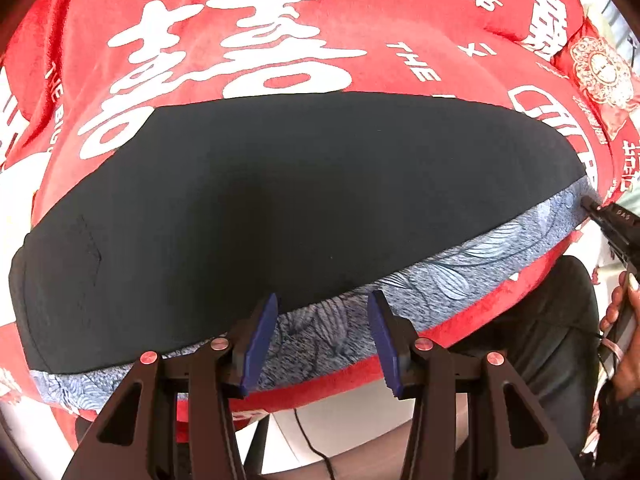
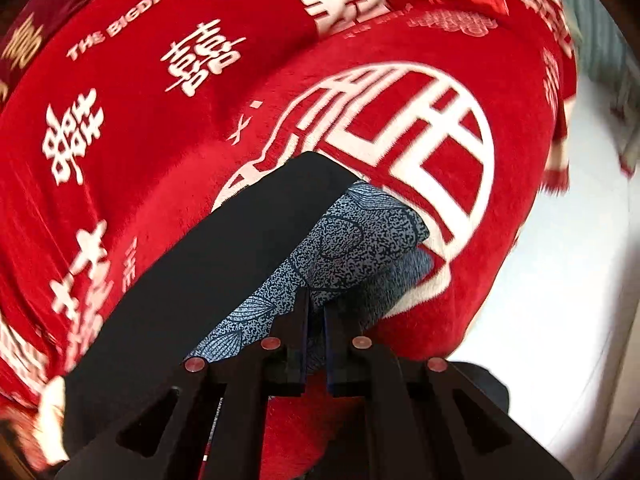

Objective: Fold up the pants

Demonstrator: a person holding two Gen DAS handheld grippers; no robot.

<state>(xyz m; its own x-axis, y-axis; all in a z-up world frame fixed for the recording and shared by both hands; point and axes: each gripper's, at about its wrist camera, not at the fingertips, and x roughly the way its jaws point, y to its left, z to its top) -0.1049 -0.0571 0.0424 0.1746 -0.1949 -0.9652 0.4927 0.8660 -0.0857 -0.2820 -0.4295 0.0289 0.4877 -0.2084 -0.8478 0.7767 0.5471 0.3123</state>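
Black pants (image 1: 300, 200) lie flat on a red blanket (image 1: 380, 20), and a blue-grey leaf-patterned layer (image 1: 440, 280) shows along their near edge. My left gripper (image 1: 322, 344) hovers over that patterned edge with its blue pads apart and nothing pinched between them. My right gripper (image 2: 316, 312) is shut on the patterned cloth (image 2: 352, 240) at the right-hand corner, and the fabric rises slightly toward it. In the left wrist view the right gripper (image 1: 588, 204) bites the same corner. The black layer (image 2: 200, 272) runs off to the lower left in the right wrist view.
The red blanket (image 2: 160, 140) with white characters covers the whole bed-like surface. A red embroidered cushion (image 1: 600, 68) sits at the far right. A person's hand (image 1: 624, 300) holds the right tool. Pale floor (image 2: 560, 280) lies beyond the blanket's edge, and a dark cable (image 1: 312, 440) lies below it.
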